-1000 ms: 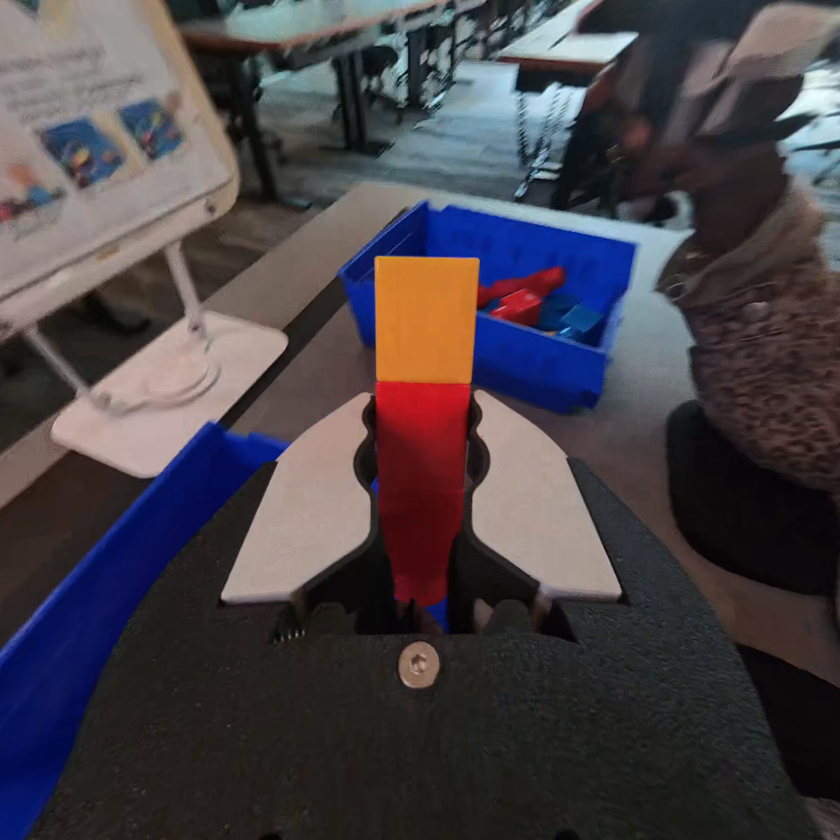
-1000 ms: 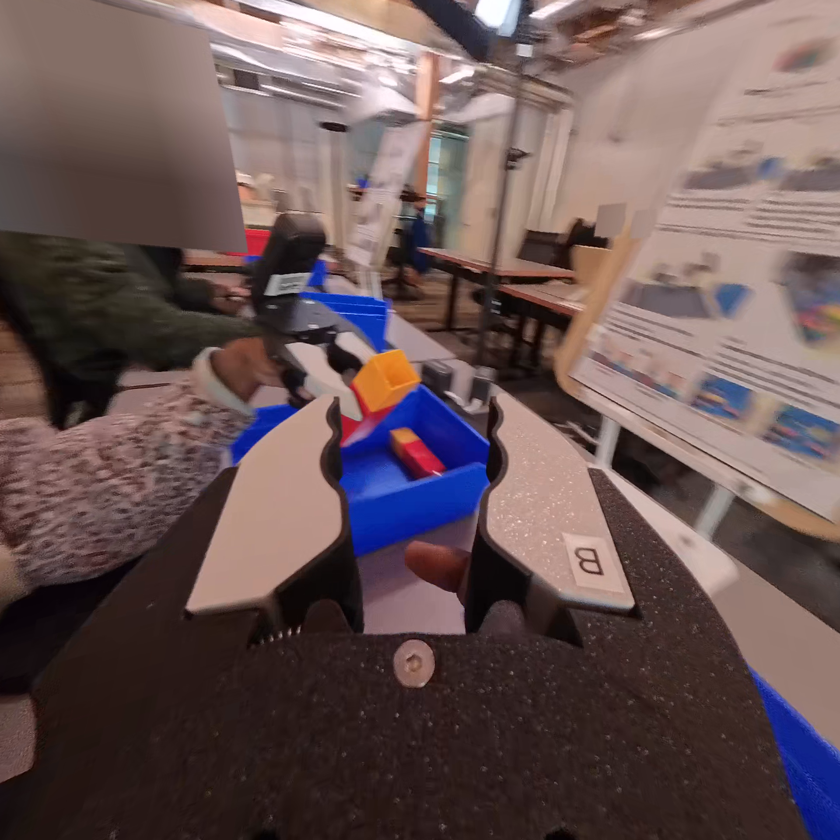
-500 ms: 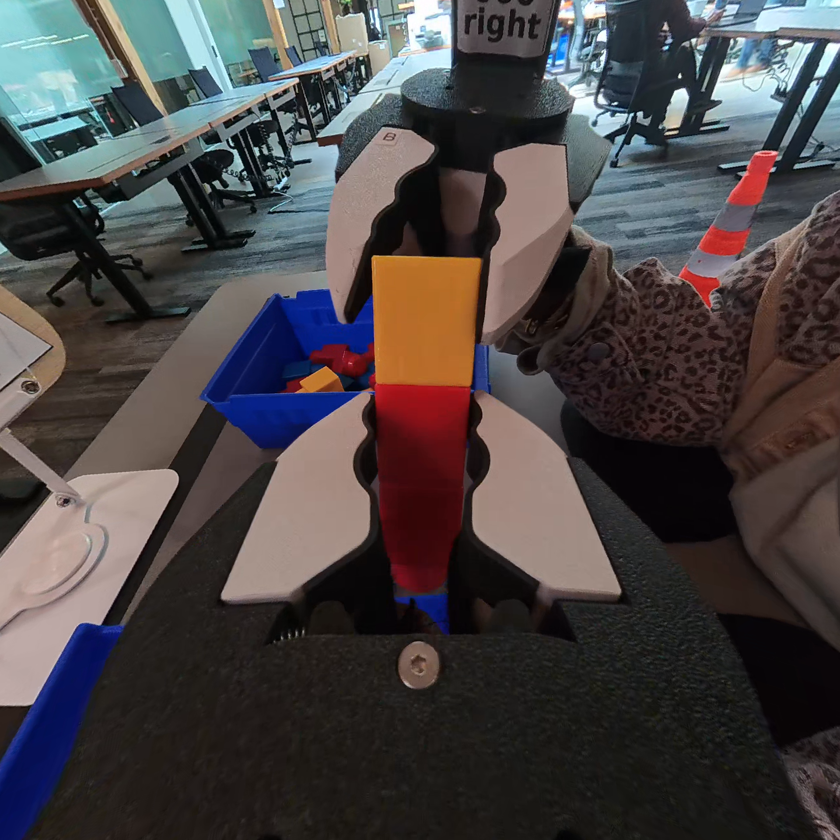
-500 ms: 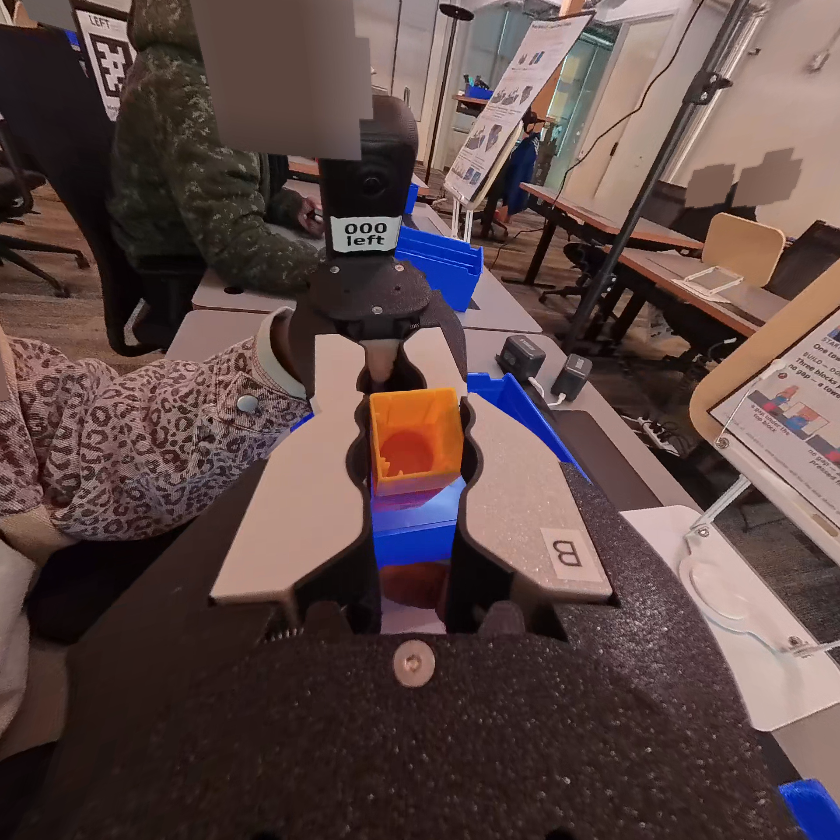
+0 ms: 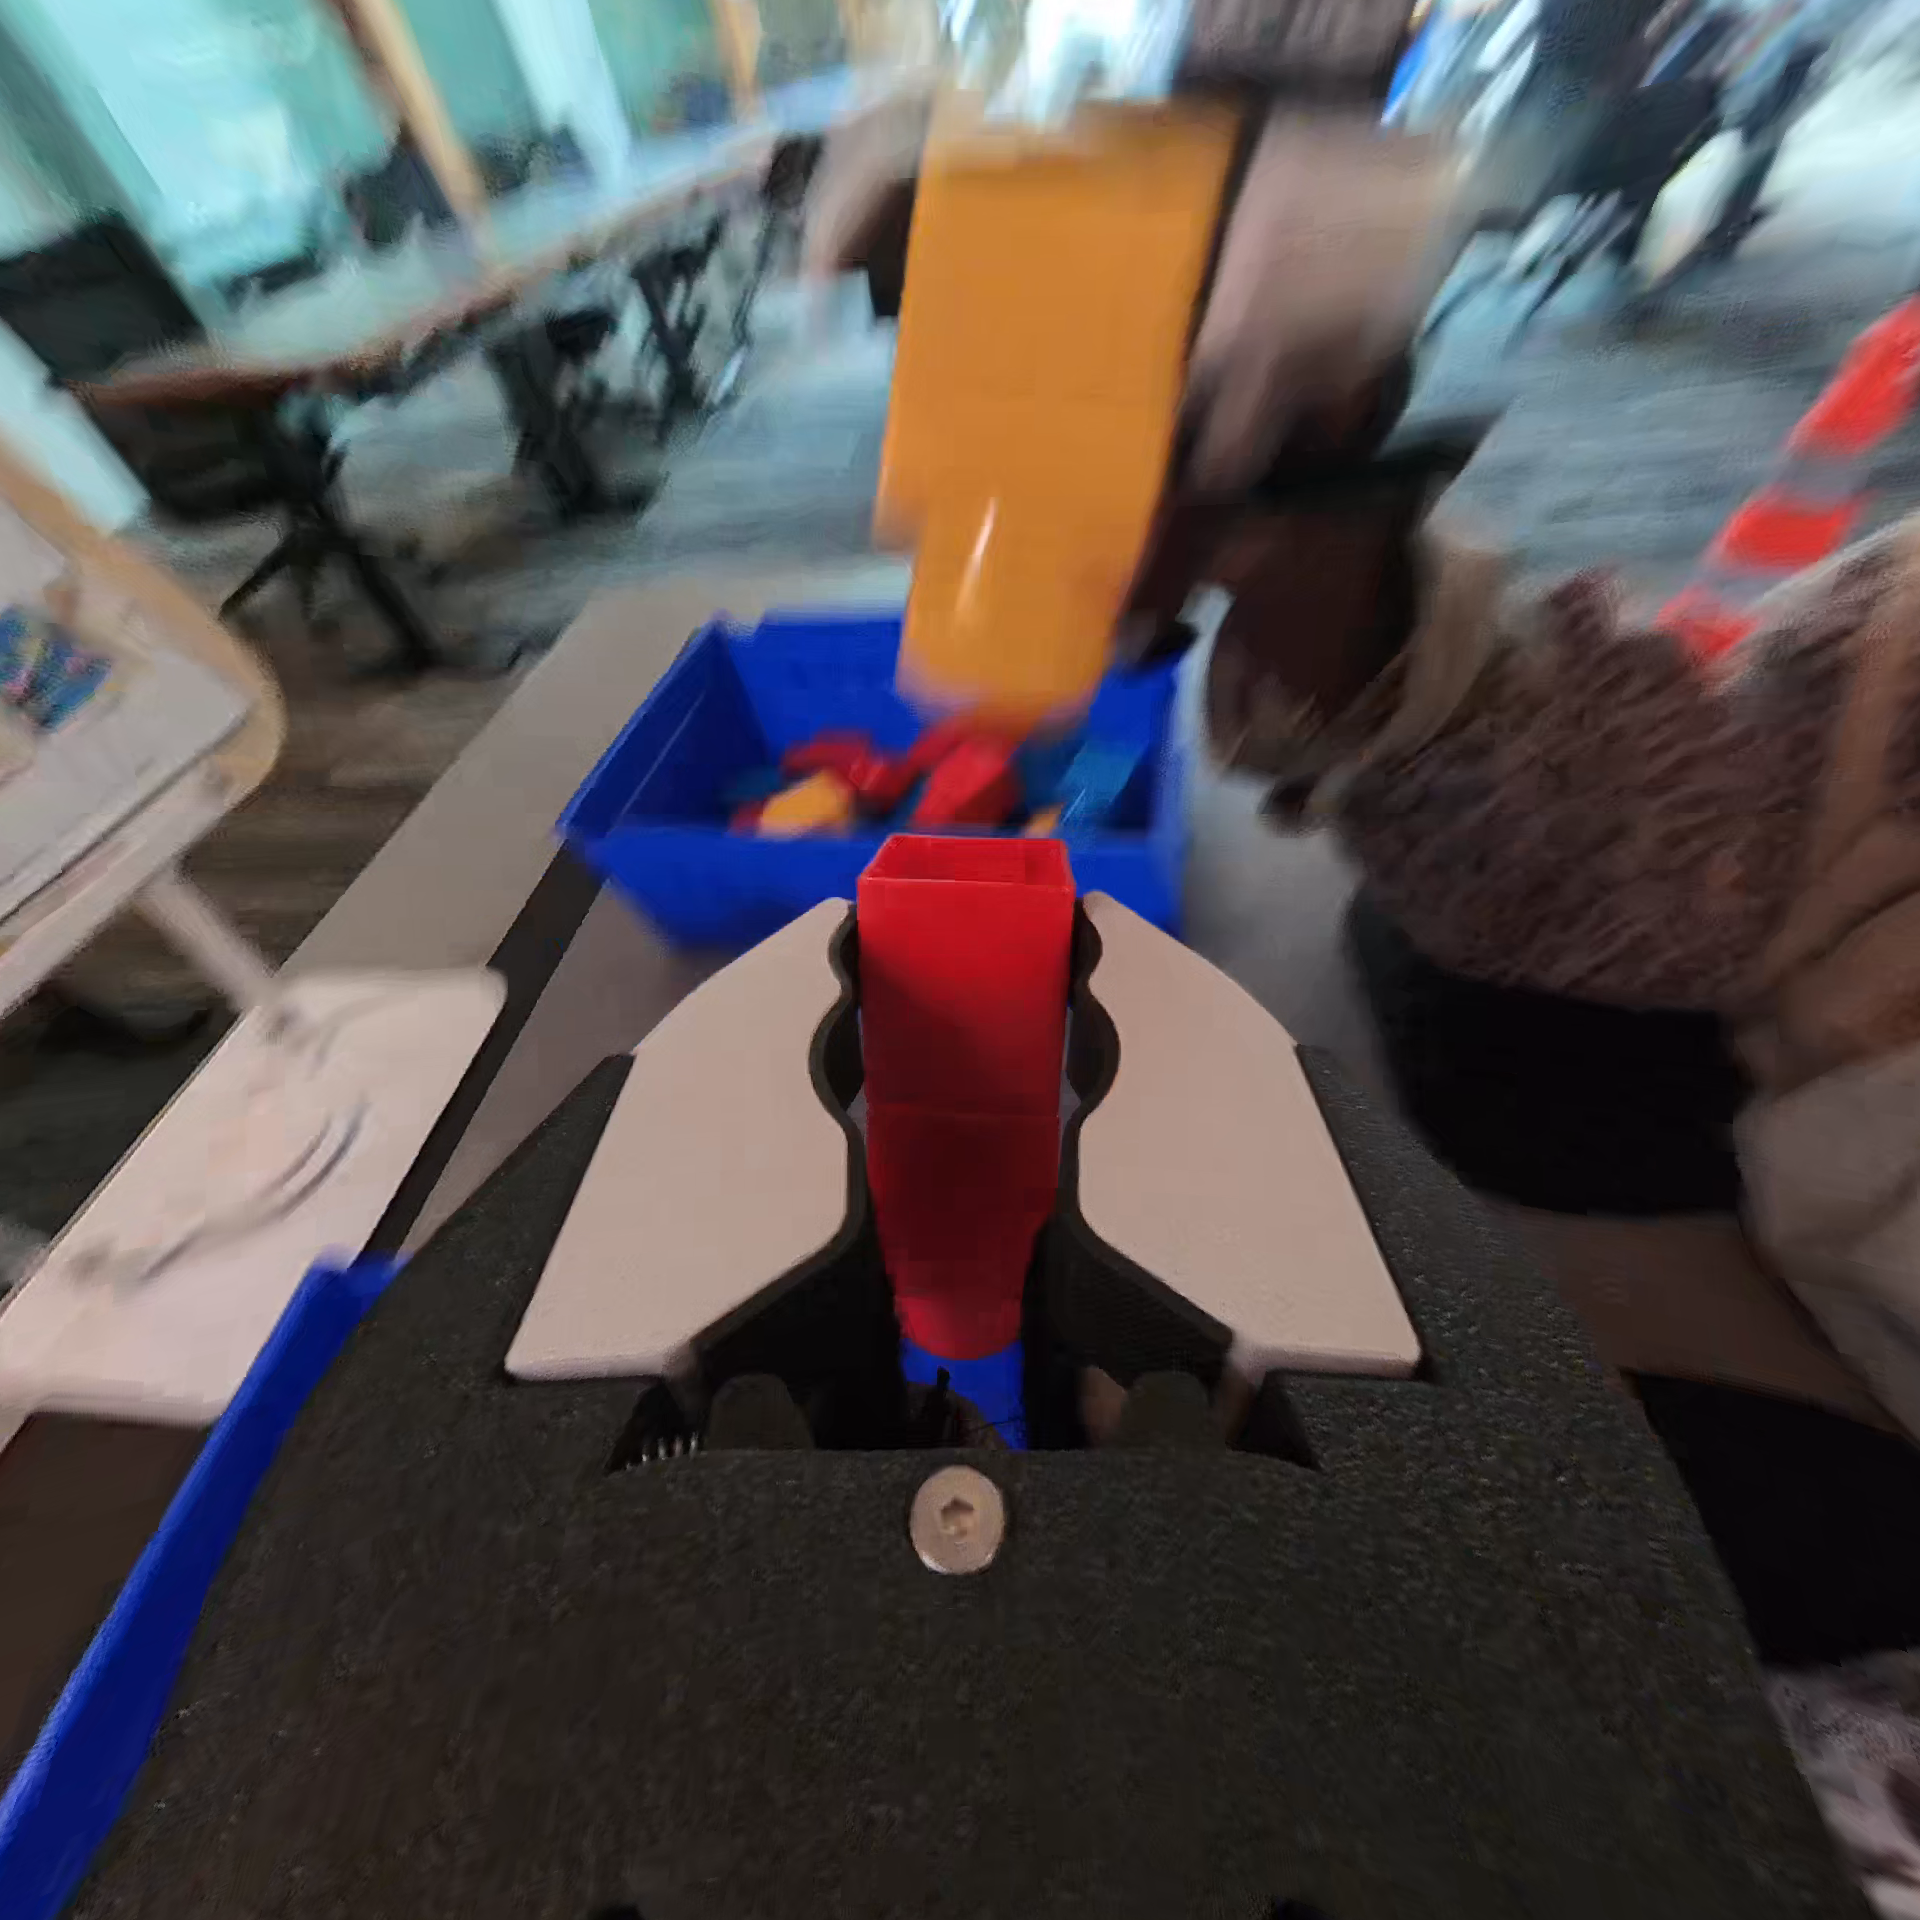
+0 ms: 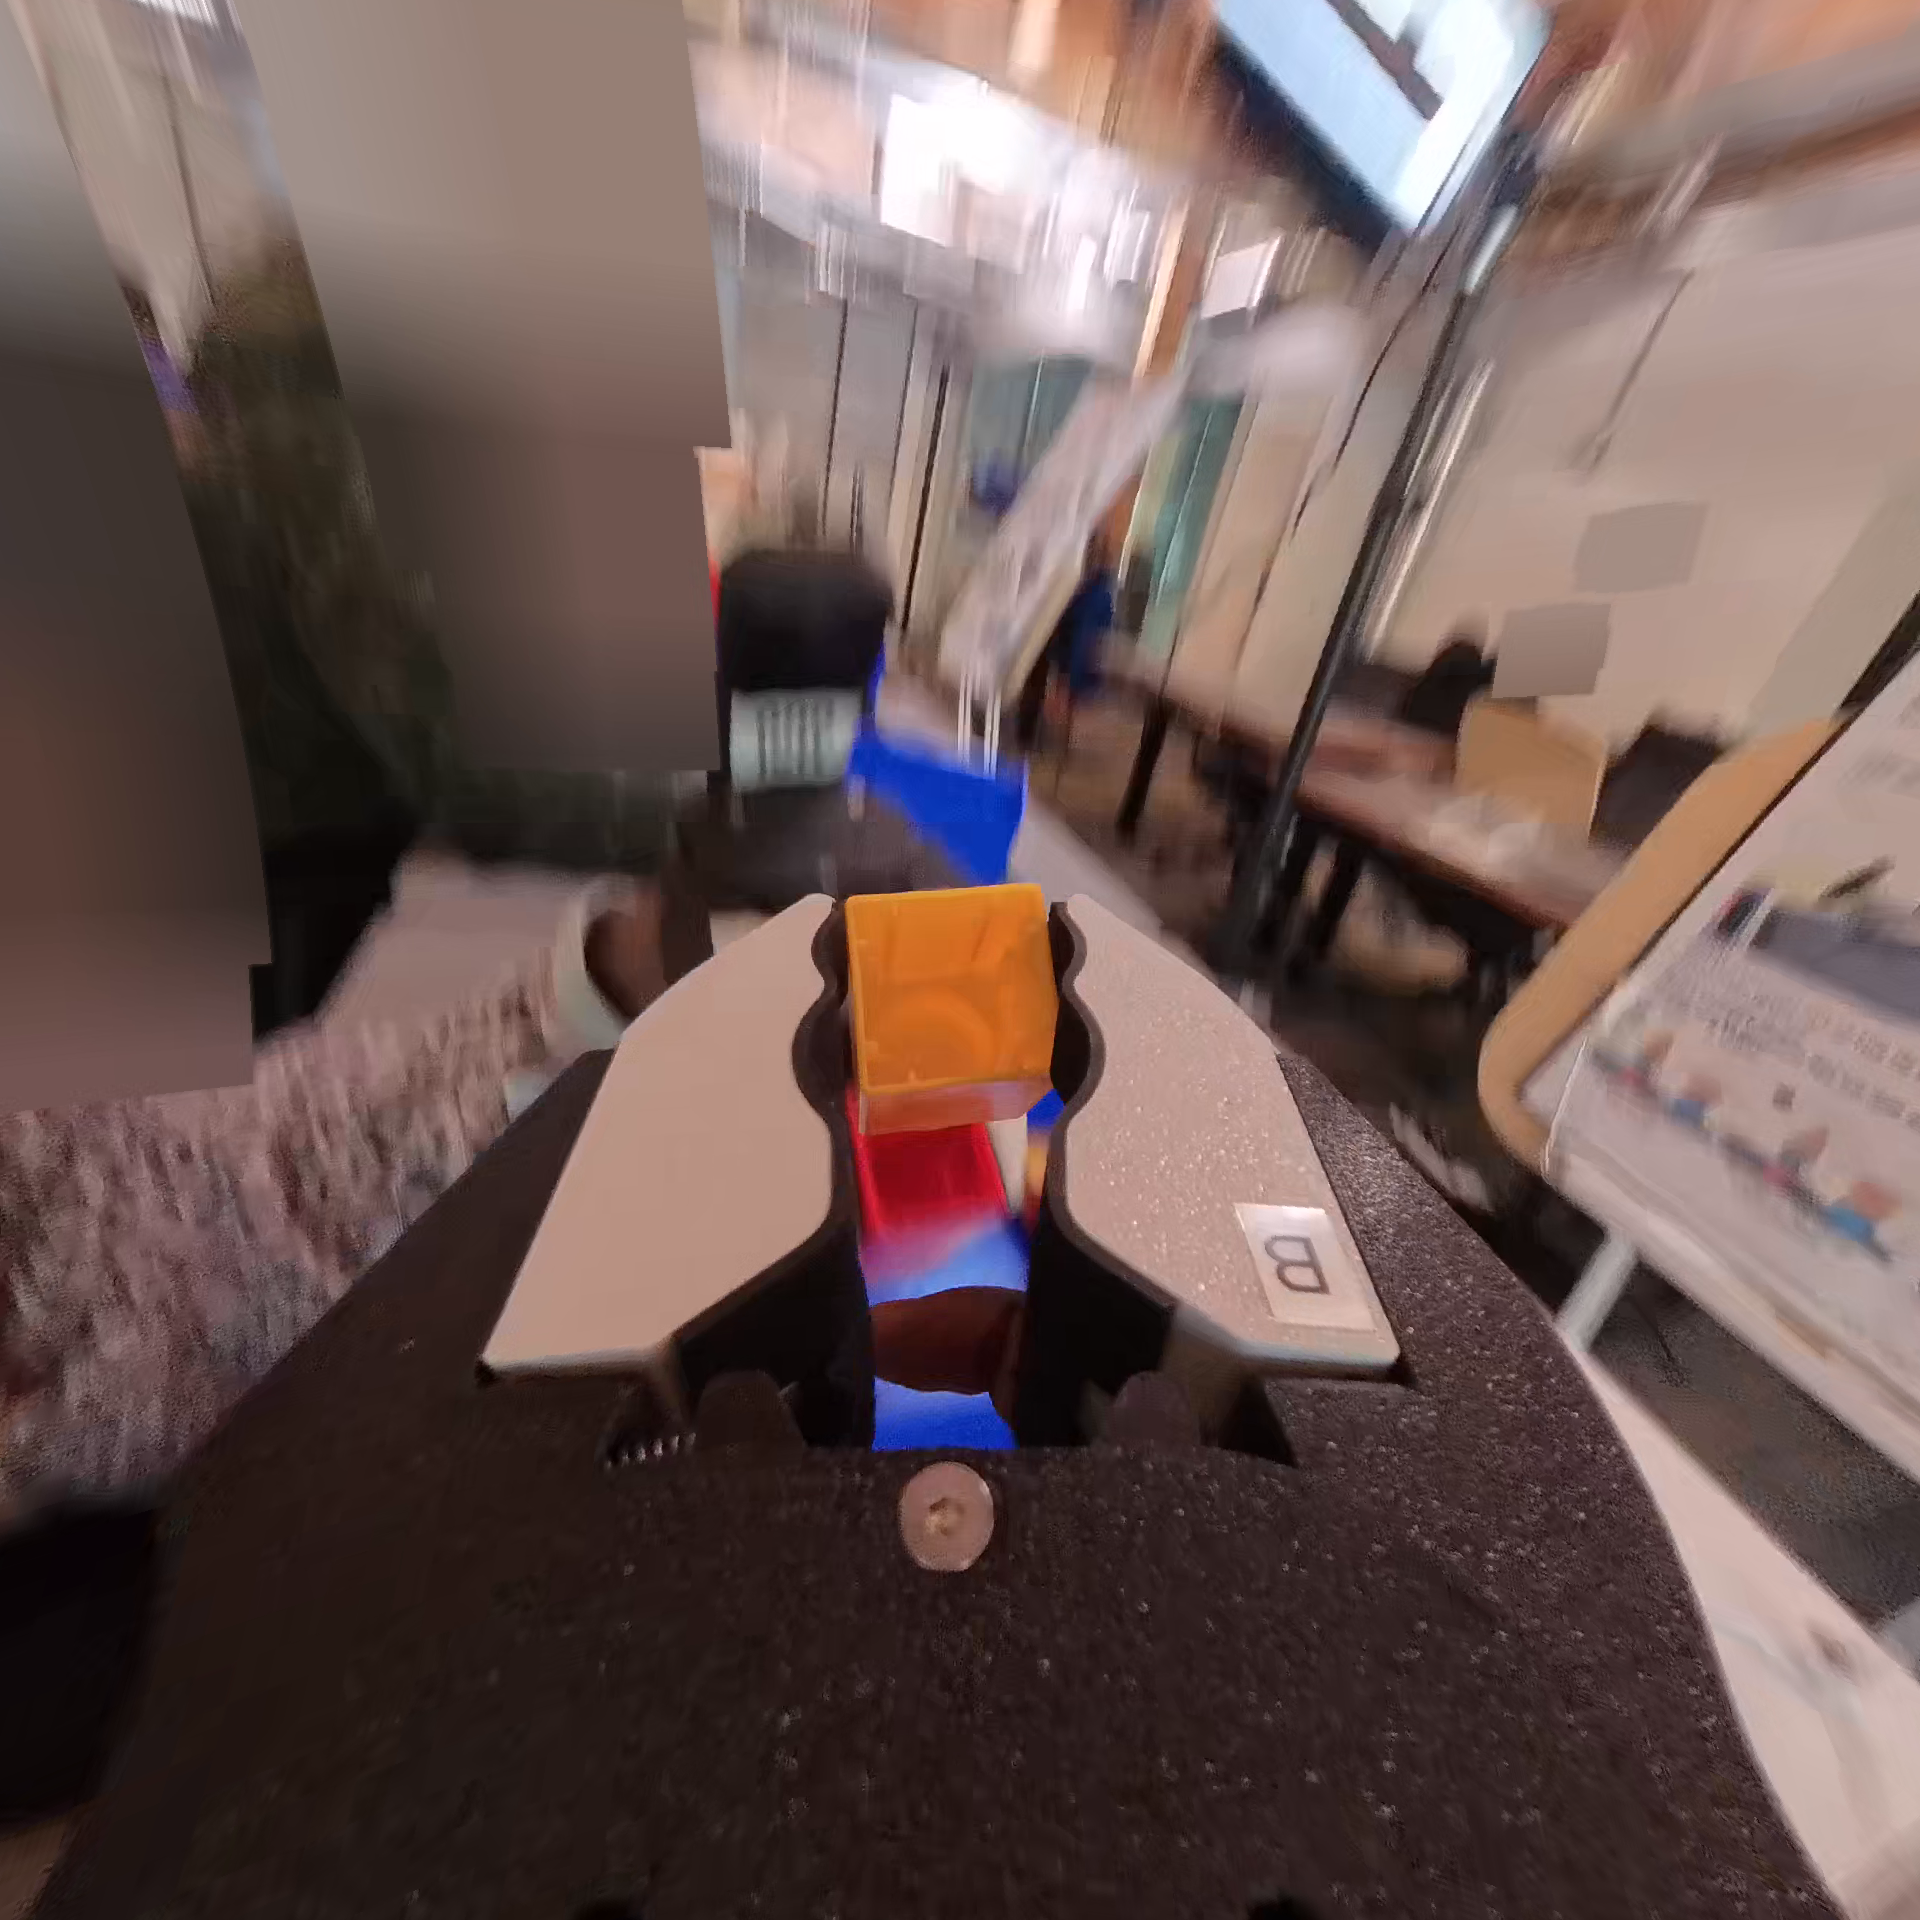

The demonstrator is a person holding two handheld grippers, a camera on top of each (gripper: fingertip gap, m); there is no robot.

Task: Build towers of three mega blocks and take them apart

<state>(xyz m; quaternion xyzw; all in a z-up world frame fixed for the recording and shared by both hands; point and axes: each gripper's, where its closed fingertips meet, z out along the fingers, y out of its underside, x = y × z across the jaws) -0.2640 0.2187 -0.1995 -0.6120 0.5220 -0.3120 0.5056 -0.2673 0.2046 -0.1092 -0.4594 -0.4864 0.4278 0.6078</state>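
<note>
My left gripper (image 5: 964, 935) is shut on a red block (image 5: 964, 997) that sticks forward between its fingers, with a blue block (image 5: 961, 1382) behind it near the palm. My right gripper (image 6: 945, 935) is shut on an orange block (image 6: 948, 1003). That orange block (image 5: 1029, 416) shows blurred in the left wrist view, lifted above and apart from the red block. In the right wrist view, the red block (image 6: 920, 1179) shows below the orange one between the fingers. The left gripper's black body (image 6: 800, 675) shows blurred behind.
A blue bin (image 5: 748, 862) with several loose red, blue and orange blocks stands on the grey table ahead. Another blue bin's edge (image 5: 135, 1558) is at lower left. A poster on a white stand (image 5: 125, 748) is at left. A person's patterned sleeve (image 5: 1621, 810) is at right.
The right gripper has closed on the orange block and pulled it up off the red block. The left gripper keeps its hold on the red and blue blocks. Both views are now motion-blurred.
</note>
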